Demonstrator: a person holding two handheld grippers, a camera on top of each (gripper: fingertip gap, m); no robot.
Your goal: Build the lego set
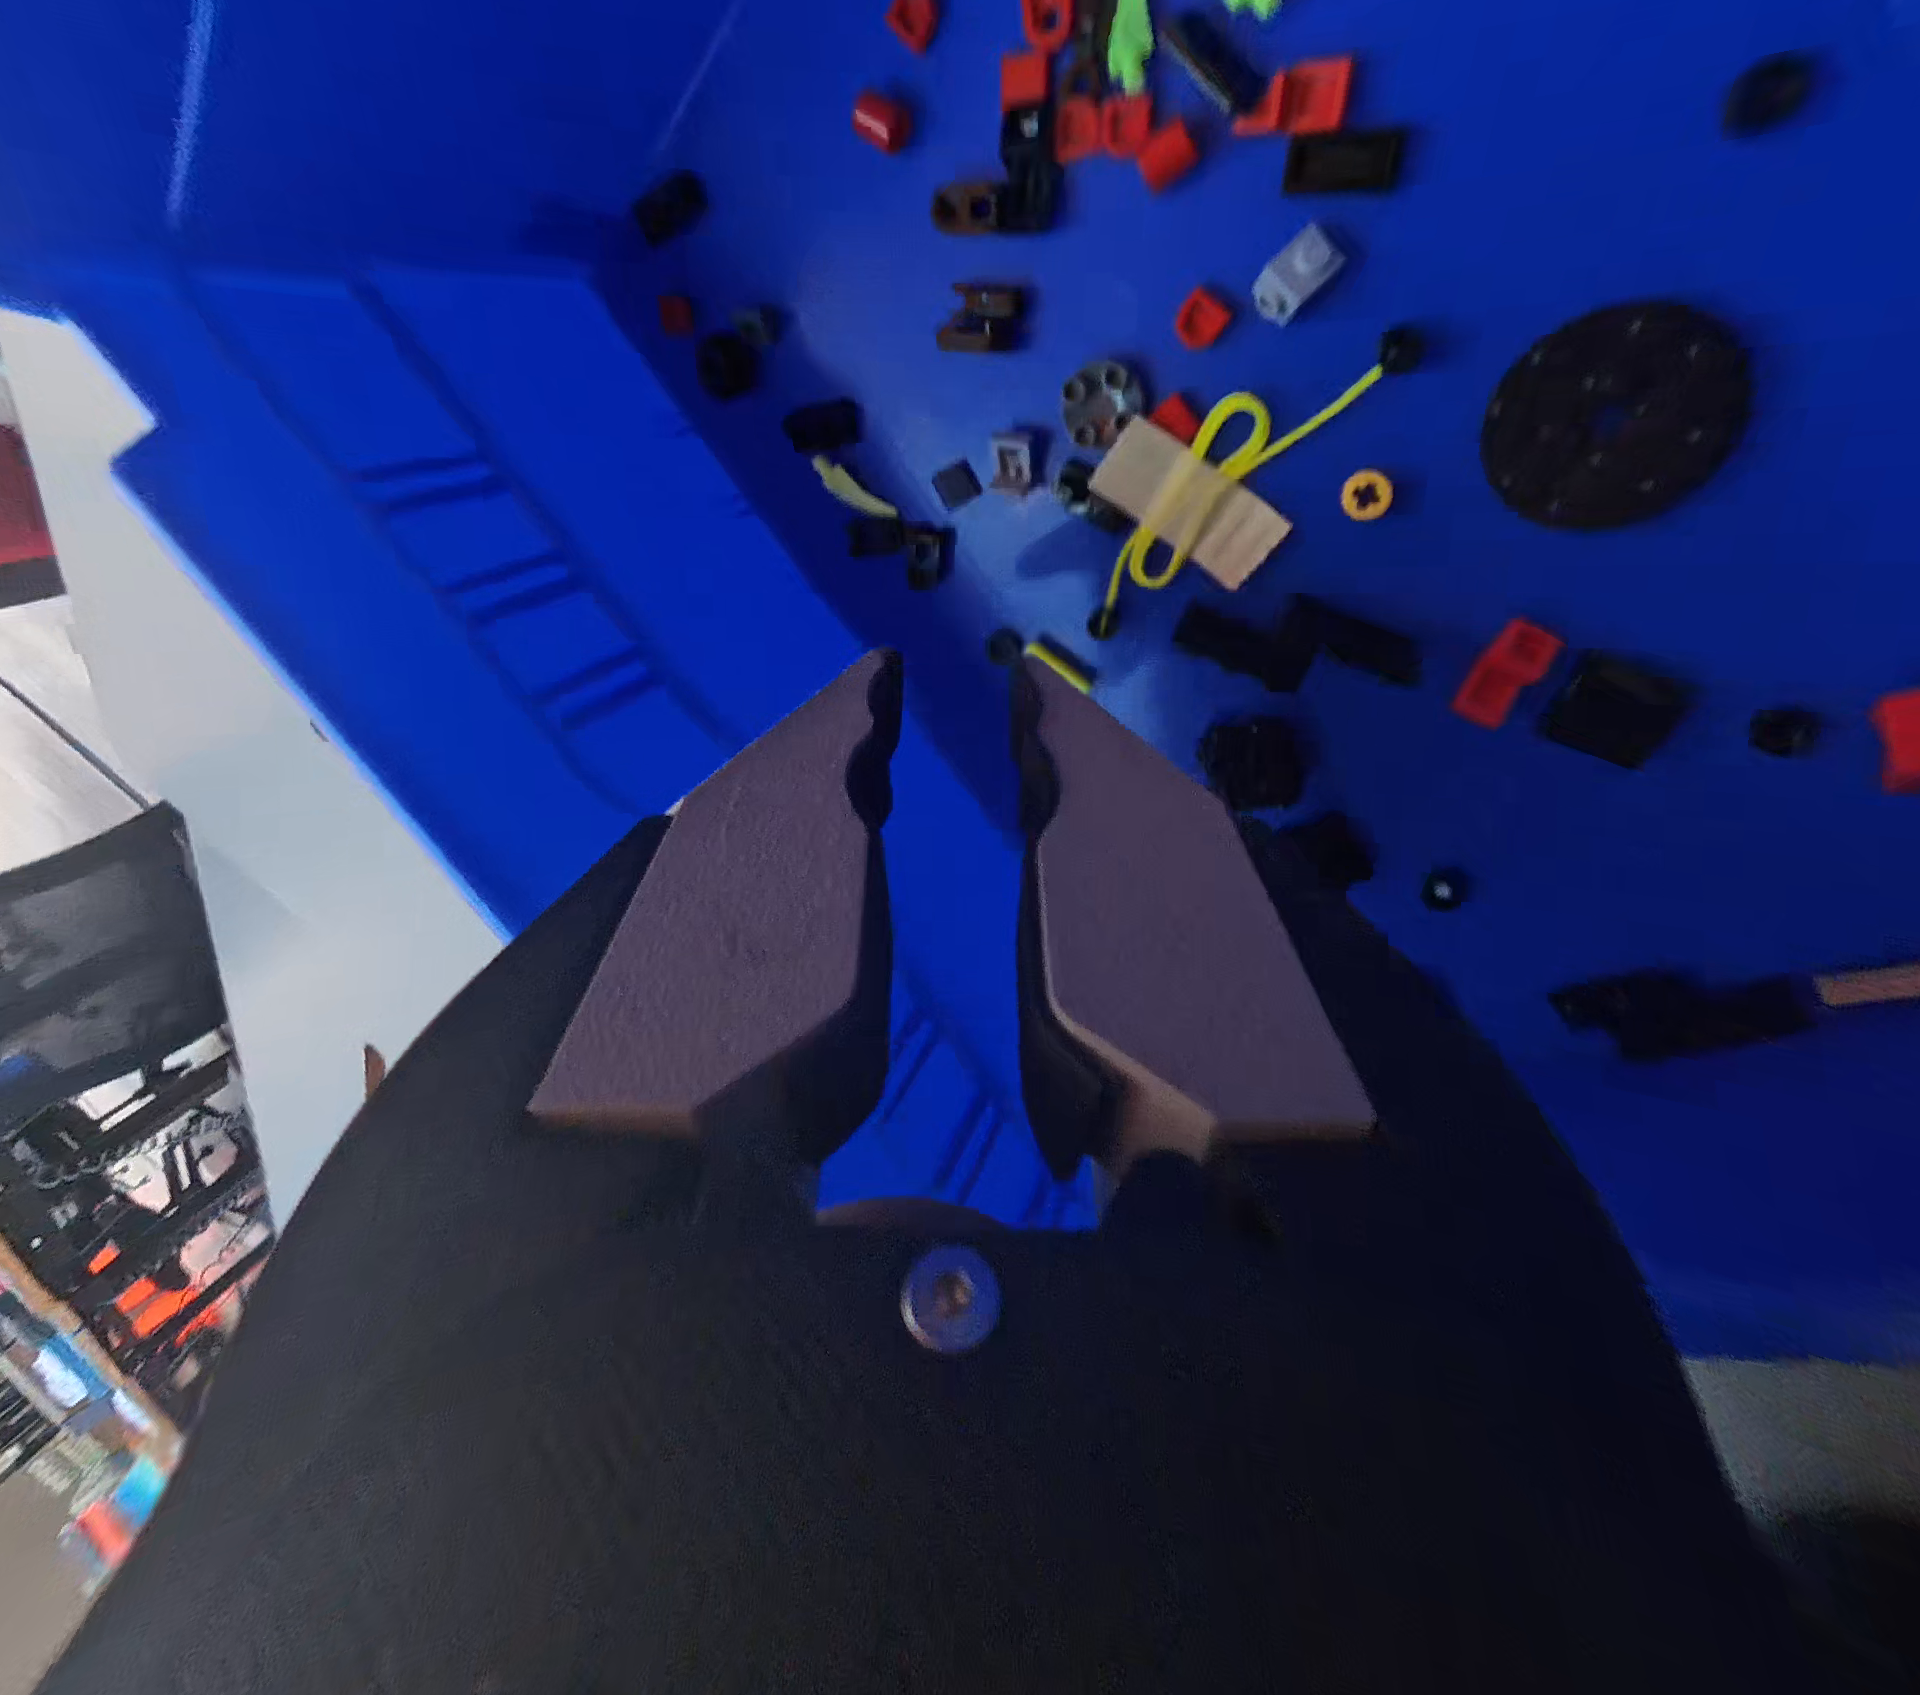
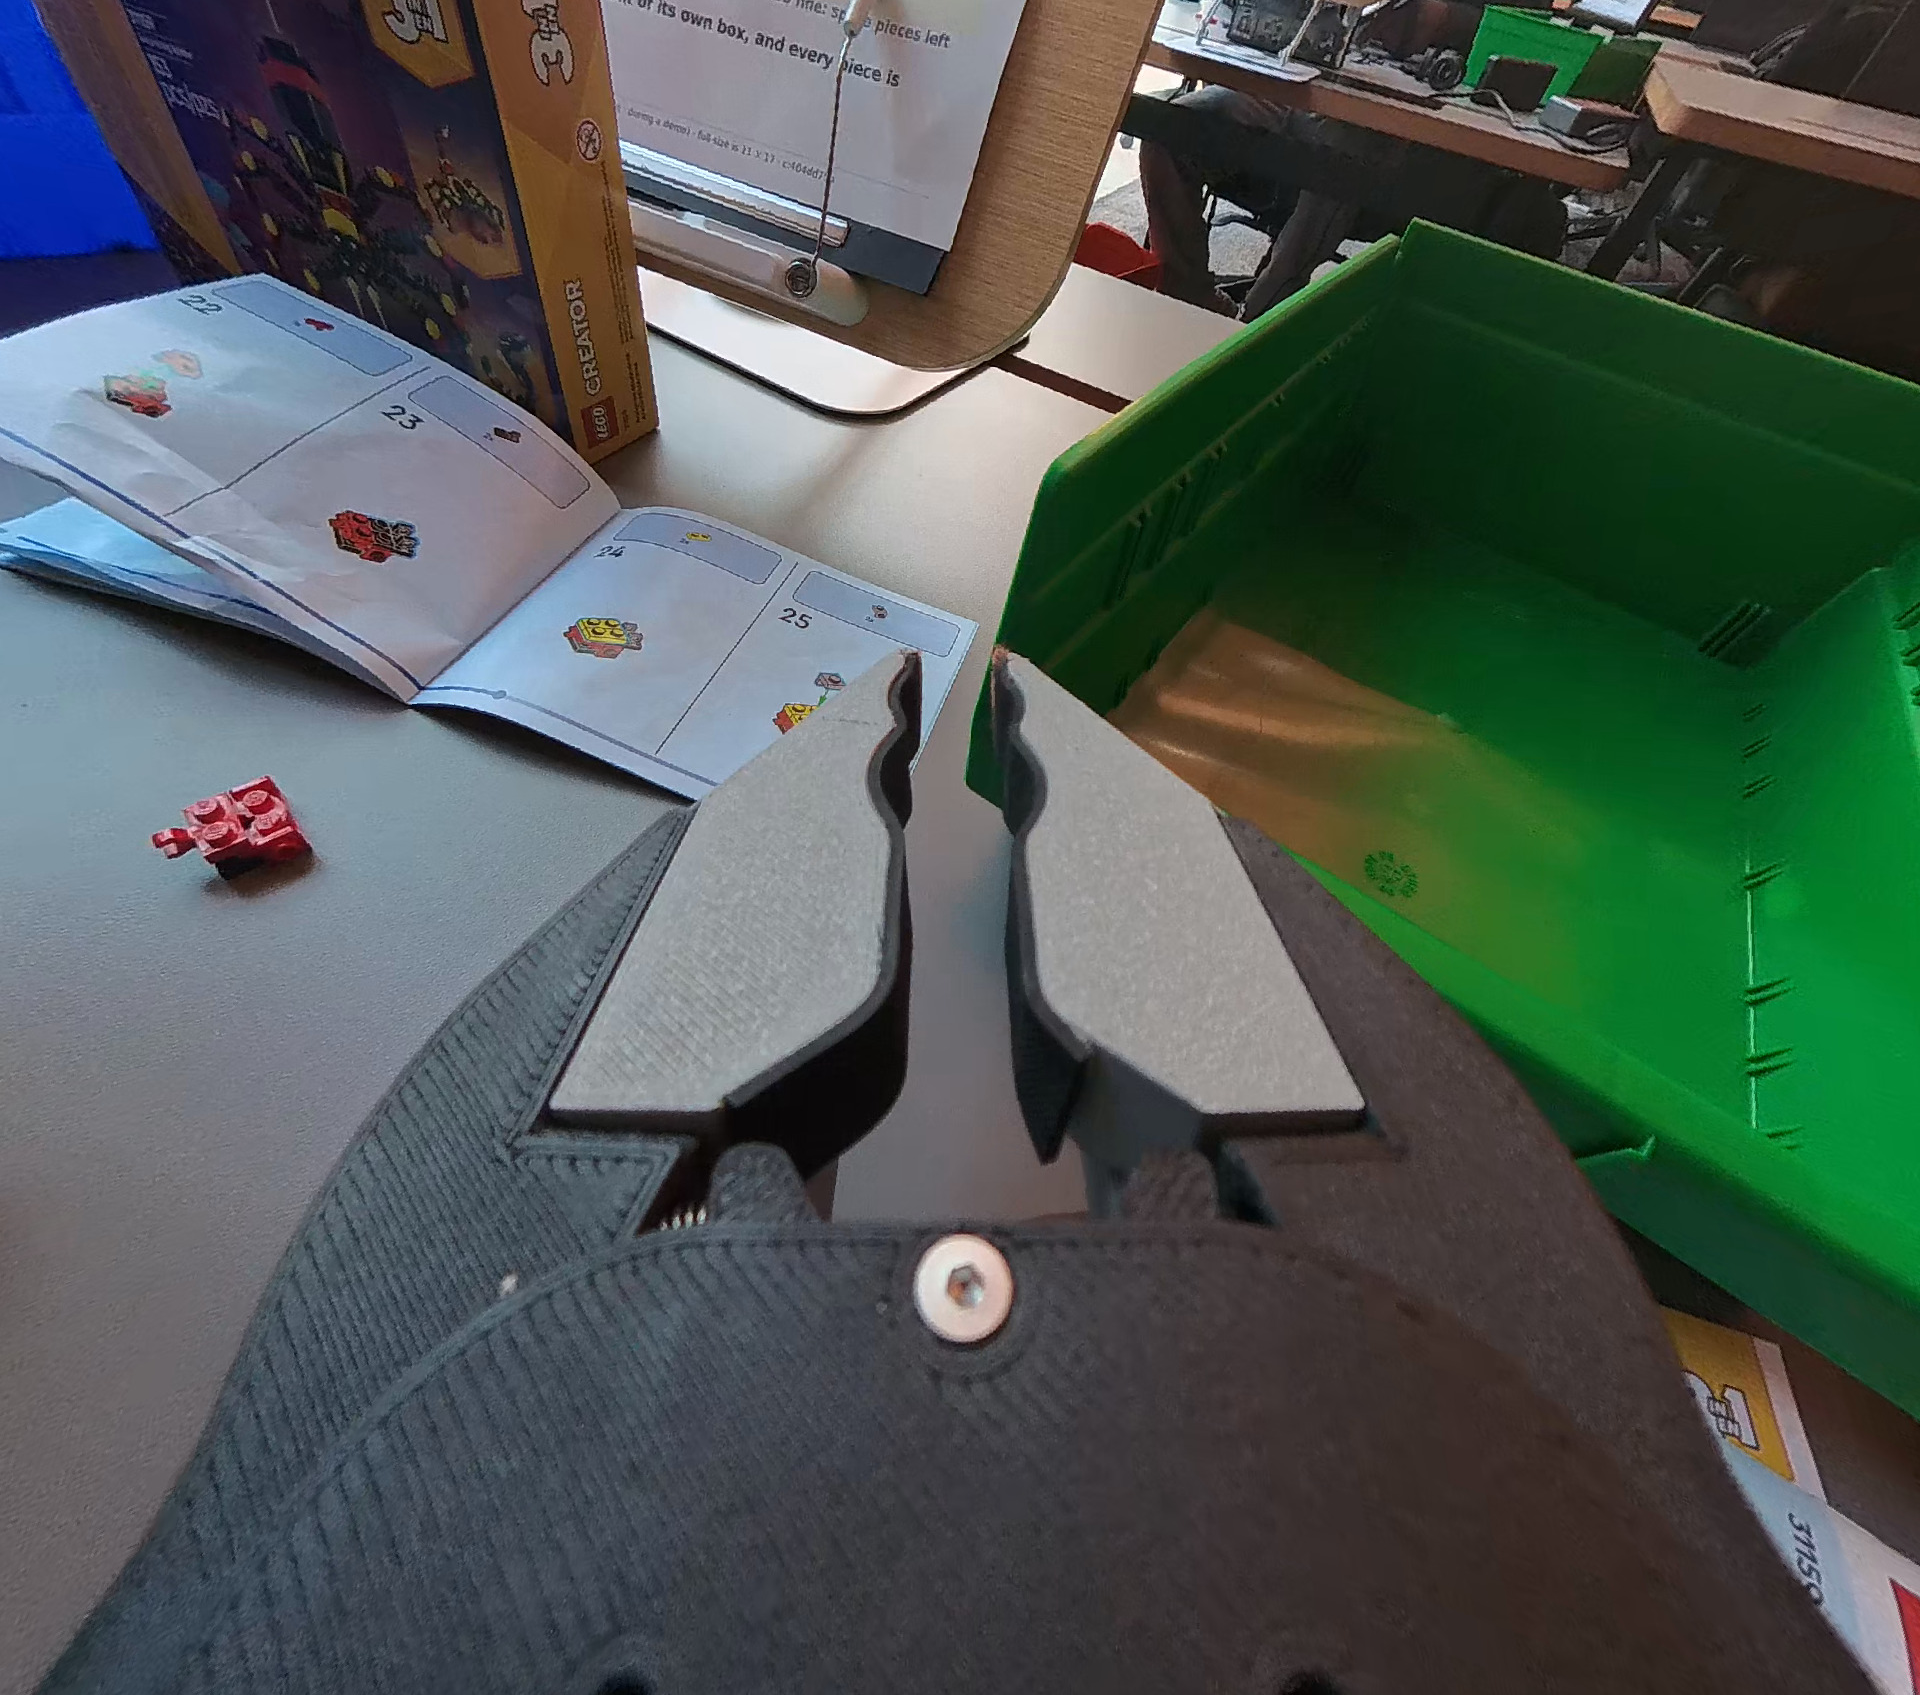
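The left gripper point(image 1: 951, 679) hangs over the blue bin point(image 1: 436, 440), its jaws parted with nothing between them, nose pointing down at the loose parts scattered over the bin floor. This reads as the search for the next piece. Closest to the fingertips lies a thin yellow-and-black bar point(image 1: 1058, 666), just beyond the tips; further in sits a tan plate point(image 1: 1195, 507) with a yellow string point(image 1: 1236, 450) looped round it, a yellow round stud point(image 1: 1367, 494) beside it, and a big black round plate point(image 1: 1616, 414) towards the far right side. The red pieces cluster towards the far wall, blurred here.

Over on the table point(image 2: 312, 1126) the right gripper point(image 2: 954, 658) waits, jaws apart and empty, tips above the near corner of the open instruction booklet point(image 2: 343, 502) and right beside the green bin's point(image 2: 1558, 502) near wall. The small red assembly point(image 2: 237, 819) sits alone on the table, near the booklet's front edge. The set's box point(image 2: 343, 118) stands behind the booklet.

To do this well, I'd say: match the part against the open page first, then come down straight over one isolated piece, fingers straddling its short sides, clear of that string, which could snag and drag neighbours along.
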